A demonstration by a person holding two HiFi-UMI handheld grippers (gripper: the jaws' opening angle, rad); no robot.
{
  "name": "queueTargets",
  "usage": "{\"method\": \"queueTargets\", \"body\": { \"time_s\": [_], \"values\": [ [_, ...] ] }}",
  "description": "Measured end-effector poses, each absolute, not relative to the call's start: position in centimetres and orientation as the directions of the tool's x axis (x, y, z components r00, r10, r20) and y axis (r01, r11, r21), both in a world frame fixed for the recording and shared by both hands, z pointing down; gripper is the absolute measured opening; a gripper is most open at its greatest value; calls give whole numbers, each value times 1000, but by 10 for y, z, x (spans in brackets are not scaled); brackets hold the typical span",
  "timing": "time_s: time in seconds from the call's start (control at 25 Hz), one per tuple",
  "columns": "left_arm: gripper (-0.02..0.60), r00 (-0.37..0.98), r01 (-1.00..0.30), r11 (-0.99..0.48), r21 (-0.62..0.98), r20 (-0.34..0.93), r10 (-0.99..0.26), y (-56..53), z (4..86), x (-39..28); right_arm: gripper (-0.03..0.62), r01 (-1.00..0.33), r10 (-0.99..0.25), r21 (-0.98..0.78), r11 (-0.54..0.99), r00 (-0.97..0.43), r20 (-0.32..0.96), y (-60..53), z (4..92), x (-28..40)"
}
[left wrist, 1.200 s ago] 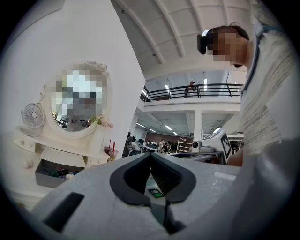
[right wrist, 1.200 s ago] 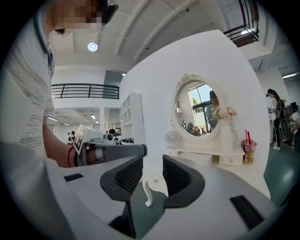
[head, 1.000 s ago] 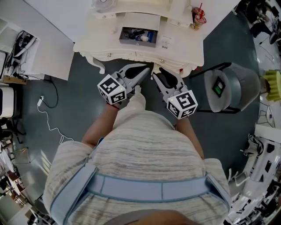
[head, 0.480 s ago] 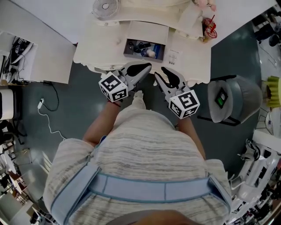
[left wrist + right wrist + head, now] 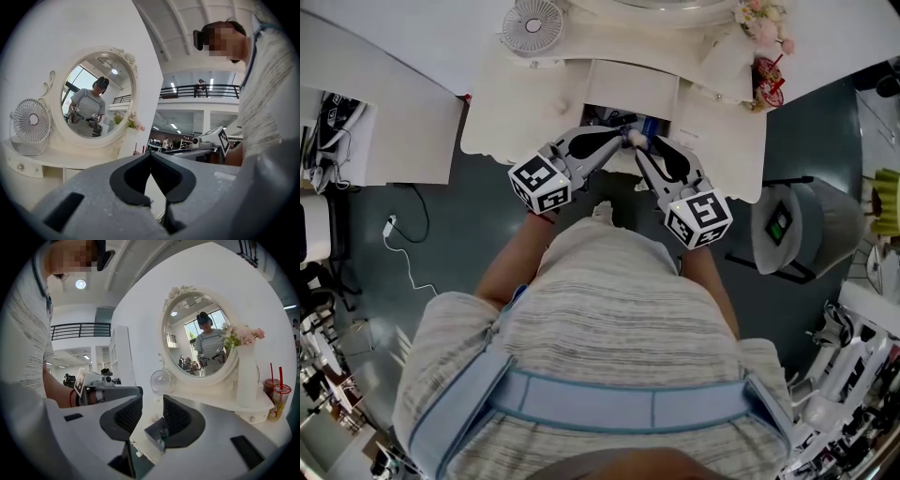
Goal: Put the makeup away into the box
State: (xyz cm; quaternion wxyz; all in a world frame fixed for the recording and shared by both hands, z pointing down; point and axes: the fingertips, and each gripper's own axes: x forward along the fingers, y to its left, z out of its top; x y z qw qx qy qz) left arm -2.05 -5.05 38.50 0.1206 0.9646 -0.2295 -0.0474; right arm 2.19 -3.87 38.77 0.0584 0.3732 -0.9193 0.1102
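I am at the approach step: nothing is picked up yet. My left gripper [image 5: 151, 154] has its jaws pressed together with nothing between them. My right gripper [image 5: 151, 404] stands part open and empty, and the grey box [image 5: 153, 436] sits straight ahead in the gap between its pads, low on the vanity table [image 5: 516, 112]. From above, the box lies just past both sets of fingertips, and small things show inside it, a blue one [image 5: 649, 125] among them. Whether any makeup lies loose on the tabletop I cannot tell; my own jaws cover that patch.

As I judge it, the next move calls for spreading the left jaws, finding the loose piece, and dropping the tips towards it.

The scalloped front edge of the table runs right under my fingertips, so I should lower only once beyond it. The fan [image 5: 532, 21] stands beyond and left of my fingers. The flower vase [image 5: 759, 23] and red cup [image 5: 769, 80] stand beyond and right, the mirror [image 5: 199, 333] behind. Bare tabletop lies to either side of the box.
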Motion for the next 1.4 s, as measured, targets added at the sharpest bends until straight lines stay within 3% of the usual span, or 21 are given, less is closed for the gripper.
{"method": "queueTargets", "body": {
  "time_s": [0.4, 0.96, 1.4],
  "values": [
    [14, 897, -427, -870, 247, -4, -442, -84, 393, -30, 103, -712, -689, -179, 680, -703, 179, -76, 395, 18],
    [14, 827, -556, -798, 232, 64, -558, -118, 410, -36, 103, -684, -654, -211, 698, -729, 199, -108, 407, 41],
    [38, 764, -643, -749, 158, 194, -616, -134, 437, -70, 103, -683, -650, -232, 693, -731, 211, -108, 420, 38]
  ]
}}
